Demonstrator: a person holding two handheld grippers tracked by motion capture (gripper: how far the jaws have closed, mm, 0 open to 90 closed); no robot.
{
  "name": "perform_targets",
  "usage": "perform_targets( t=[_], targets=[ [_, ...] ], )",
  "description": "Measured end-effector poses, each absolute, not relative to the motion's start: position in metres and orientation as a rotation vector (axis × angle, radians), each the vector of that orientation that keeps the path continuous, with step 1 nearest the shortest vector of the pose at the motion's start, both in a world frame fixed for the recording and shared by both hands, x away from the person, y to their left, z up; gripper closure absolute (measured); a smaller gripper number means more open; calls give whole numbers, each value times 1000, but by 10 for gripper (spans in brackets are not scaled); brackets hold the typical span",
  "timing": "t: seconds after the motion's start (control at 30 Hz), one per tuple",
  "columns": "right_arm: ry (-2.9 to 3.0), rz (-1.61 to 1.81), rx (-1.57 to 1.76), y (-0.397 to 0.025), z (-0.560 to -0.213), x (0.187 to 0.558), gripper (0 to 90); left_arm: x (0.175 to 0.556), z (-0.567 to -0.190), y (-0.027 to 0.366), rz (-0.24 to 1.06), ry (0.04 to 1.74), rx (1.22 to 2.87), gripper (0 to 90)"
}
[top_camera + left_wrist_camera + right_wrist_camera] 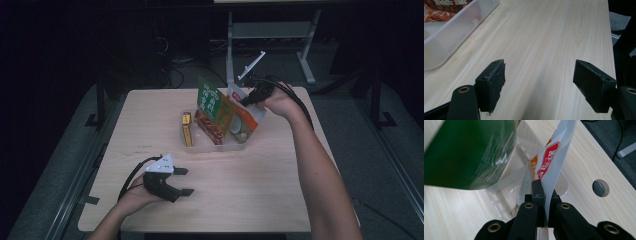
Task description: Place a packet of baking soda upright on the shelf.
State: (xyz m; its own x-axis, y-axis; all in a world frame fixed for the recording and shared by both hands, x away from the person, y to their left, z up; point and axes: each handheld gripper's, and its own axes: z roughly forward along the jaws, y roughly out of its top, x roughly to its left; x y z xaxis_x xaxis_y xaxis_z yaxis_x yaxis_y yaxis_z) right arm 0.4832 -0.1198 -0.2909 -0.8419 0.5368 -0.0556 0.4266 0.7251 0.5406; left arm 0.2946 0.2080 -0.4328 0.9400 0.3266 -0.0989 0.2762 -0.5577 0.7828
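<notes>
A clear plastic bin [227,145] stands mid-table and holds upright snack packets: a green one [209,97], a red-orange one [210,129], an orange one [239,119], and a yellow box [186,129]. My right gripper [246,101] reaches the bin from the far right. In the right gripper view that gripper [544,195] is shut on the top edge of the orange-and-white packet [551,160], with the green packet [471,152] beside it. My left gripper [182,181] rests near the table's front left. Its jaws are open and hold nothing [540,77] above bare wood.
The light wooden table [250,190] has free room in front of and beside the bin. A cable hole [600,188] lies in the tabletop near the bin's wall [504,200]. The bin's corner [454,32] sits ahead-left of the left gripper. A metal stand [270,35] stands behind the table.
</notes>
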Motion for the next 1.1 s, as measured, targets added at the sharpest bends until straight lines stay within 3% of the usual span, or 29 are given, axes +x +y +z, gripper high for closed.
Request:
perform_targets(
  t=[0.43,0.5,0.53,0.63,0.7,0.73,0.9,1.1],
  targets=[
    [2728,777,820,-115,-299,490,887,293,-434,208,64,412,2207,251],
    [2707,794,830,-116,-300,490,803,294,-434,208,66,408,2208,251],
    [2707,794,830,-116,-300,490,803,294,-434,208,66,408,2208,251],
    [2673,847,825,-124,-300,485,503,294,-433,209,62,414,2204,251],
    [2646,872,836,-128,-299,482,458,294,-434,209,62,417,2202,250],
    [2600,941,862,-138,-297,475,365,294,-434,209,60,421,2198,250],
    [2528,1021,882,-163,-297,454,265,294,-435,208,53,423,2210,250],
    [2497,1093,879,-183,-300,429,247,294,-435,206,52,413,2223,250]
  ],
)
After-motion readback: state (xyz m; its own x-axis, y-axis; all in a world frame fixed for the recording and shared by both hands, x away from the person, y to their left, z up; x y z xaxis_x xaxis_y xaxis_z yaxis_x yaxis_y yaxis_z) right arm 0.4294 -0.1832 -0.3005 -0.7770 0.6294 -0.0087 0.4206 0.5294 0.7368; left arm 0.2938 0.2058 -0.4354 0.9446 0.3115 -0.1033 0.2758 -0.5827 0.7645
